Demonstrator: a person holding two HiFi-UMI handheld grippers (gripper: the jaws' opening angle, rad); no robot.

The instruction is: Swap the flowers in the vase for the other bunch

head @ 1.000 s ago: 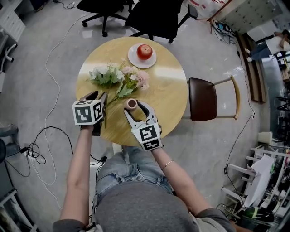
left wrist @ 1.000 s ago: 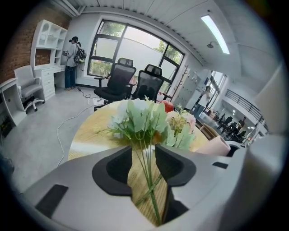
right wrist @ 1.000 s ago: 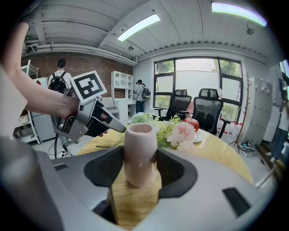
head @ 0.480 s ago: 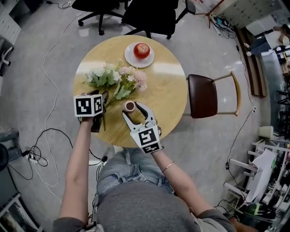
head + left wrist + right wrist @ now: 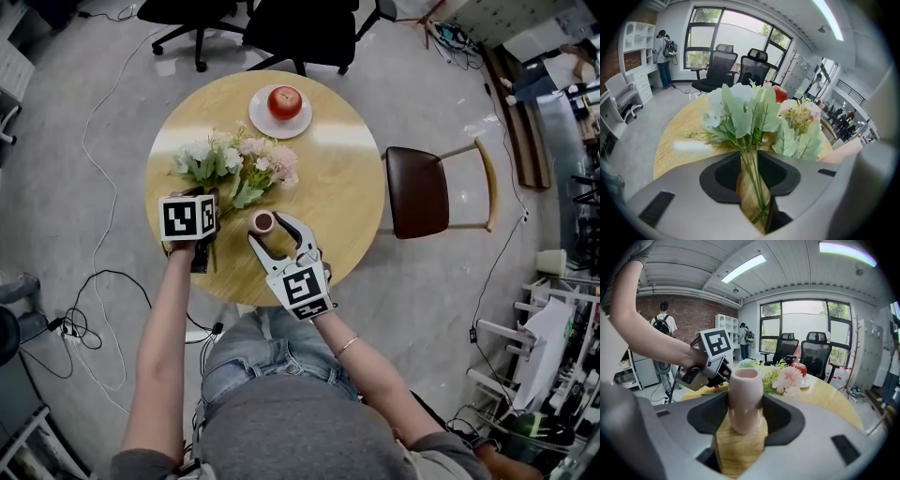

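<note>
The pink vase (image 5: 263, 222) is seen upright on the round wooden counter (image 5: 337, 187), close to the near edge, and is clamped by the right hand-held gripper (image 5: 277, 234) – one jaw is pressed against each side of its body. Both bunches are laid flat on the counter beyond it: the white-and-green bunch (image 5: 204, 159) to the left, the pink bunch (image 5: 270, 161) just beside it, blooms pointed away from the person. The left hand-held gripper (image 5: 208, 197) is tilted down over the green stems (image 5: 752, 178) of the white-and-green bunch; its jaws are closing with the stems between them – bare wood is still visible in the gap. Further back, a red apple (image 5: 284, 97) is seen on a white plate (image 5: 258, 105).
</note>
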